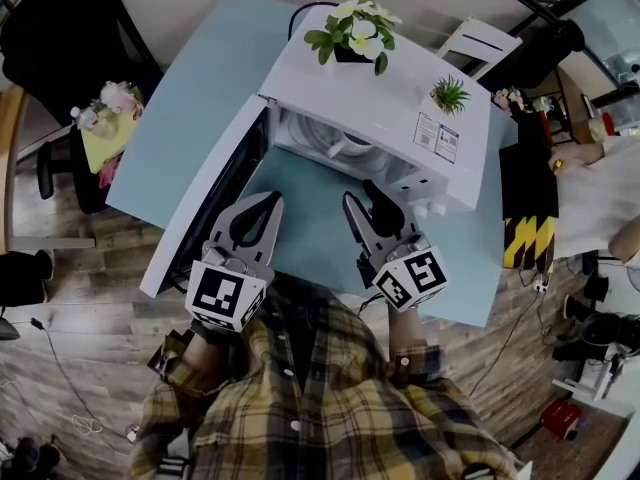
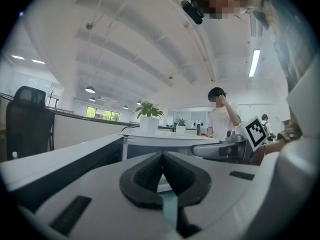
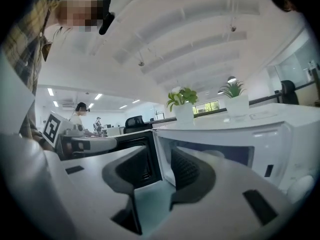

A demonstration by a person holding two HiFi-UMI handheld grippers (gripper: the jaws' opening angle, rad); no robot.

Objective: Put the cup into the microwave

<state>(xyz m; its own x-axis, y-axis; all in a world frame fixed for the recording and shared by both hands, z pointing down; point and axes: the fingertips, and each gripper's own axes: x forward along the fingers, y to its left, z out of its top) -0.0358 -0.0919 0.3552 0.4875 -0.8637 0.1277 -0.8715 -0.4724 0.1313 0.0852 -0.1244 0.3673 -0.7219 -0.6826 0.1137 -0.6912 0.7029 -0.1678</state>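
Note:
The white microwave (image 1: 400, 98) stands on the light-blue table (image 1: 200, 98) with its door (image 1: 205, 208) swung open to the left. A white cup (image 1: 347, 148) sits inside the cavity; in the right gripper view a pale rounded shape (image 3: 216, 154) shows in there. My right gripper (image 1: 360, 196) is open and empty, just in front of the cavity's right half, and the door frame shows between its pads (image 3: 155, 169). My left gripper (image 1: 273, 202) hangs beside the open door with its pads touching and nothing between them (image 2: 162, 156).
Two potted plants (image 1: 355, 33) (image 1: 450, 93) stand on top of the microwave. A black office chair (image 1: 60, 38) is at the far left, and a person (image 1: 600, 188) stands at the right beyond the table's edge. A striped yellow-black panel (image 1: 528, 238) hangs off the table's right side.

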